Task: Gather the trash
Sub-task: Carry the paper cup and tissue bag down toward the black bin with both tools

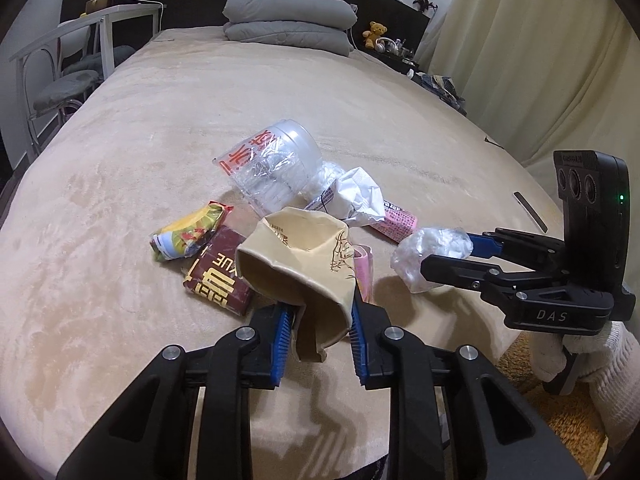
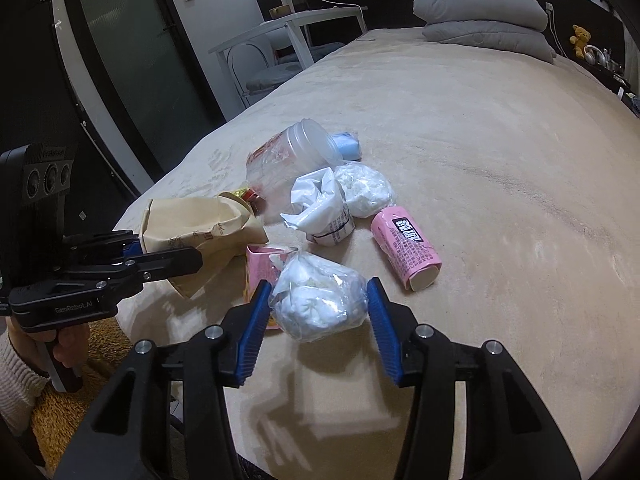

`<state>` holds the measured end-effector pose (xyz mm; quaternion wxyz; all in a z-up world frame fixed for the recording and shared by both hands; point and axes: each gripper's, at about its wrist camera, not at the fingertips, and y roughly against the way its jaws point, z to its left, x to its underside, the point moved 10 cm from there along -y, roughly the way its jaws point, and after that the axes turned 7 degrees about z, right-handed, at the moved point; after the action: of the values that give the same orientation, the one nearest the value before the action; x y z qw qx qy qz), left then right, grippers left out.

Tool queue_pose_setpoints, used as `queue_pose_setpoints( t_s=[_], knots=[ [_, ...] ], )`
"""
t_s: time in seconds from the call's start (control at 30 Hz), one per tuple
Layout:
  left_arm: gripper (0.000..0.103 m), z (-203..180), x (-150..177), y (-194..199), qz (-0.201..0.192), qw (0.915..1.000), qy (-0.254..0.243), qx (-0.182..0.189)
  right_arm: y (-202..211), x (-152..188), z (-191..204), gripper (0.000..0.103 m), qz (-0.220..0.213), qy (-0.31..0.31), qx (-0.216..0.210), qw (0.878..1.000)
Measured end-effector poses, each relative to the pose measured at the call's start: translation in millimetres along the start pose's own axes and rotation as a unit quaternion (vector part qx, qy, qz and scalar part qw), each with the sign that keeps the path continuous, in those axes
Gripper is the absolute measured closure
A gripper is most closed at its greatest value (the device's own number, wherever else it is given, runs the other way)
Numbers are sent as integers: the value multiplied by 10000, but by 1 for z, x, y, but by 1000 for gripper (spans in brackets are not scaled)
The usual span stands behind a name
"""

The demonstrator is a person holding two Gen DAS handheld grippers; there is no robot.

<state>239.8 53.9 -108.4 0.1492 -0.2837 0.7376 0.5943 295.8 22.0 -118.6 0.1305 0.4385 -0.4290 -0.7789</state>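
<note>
Left gripper [image 1: 320, 330]: jaws closed on the crushed beige paper bag with brown print [image 1: 296, 264], pinched at its lower, narrow end; open mouth of the bag points up and away toward the head of the bed, long axis roughly in line with the gripper. Right gripper [image 2: 318, 312]: jaws narrowed around a clear plastic bag stuffed with white tissue [image 2: 320, 296], blue pads [image 2: 252, 332] pressing both flanks; the bundle is roundish, no clear long axis, and it appears slightly above the beige plush bed cover [image 2: 500, 220]. Remaining litter sits in a cluster near the foot of the bed: a clear plastic jar with red lettering [image 1: 272, 168] lies on its side, closed end pointing toward the grey folded pillows [image 1: 288, 20]; a pink printed paper tube [image 2: 406, 254] lies flat, long axis running diagonally, open end toward the near edge; a white crumpled wrapper [image 2: 320, 208] just beside it; a second white tissue-filled bag [image 2: 364, 188] touching that wrapper; a dark red packet with gold characters [image 1: 218, 280] and a yellow-green rolled wrapper [image 1: 188, 232] lie side by side to the left of the paper bag. A gloved hand [image 1: 576, 352] carries the right gripper's handle.
</note>
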Motion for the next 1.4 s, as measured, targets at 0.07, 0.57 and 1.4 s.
queue_pose_setpoints(
  t_s=[0.07,0.57,1.4],
  knots=[
    [78,0,2,5,-80,9999,2,-85,5,3,1,53,-56,-23,38,10000],
    [78,-7,28,38,-589,9981,99,-176,41,49,16,53,-441,-596,-132,9972],
    [78,-71,147,70,-619,9975,-77,332,76,151,59,53,-393,-865,-341,9949]
  ],
)
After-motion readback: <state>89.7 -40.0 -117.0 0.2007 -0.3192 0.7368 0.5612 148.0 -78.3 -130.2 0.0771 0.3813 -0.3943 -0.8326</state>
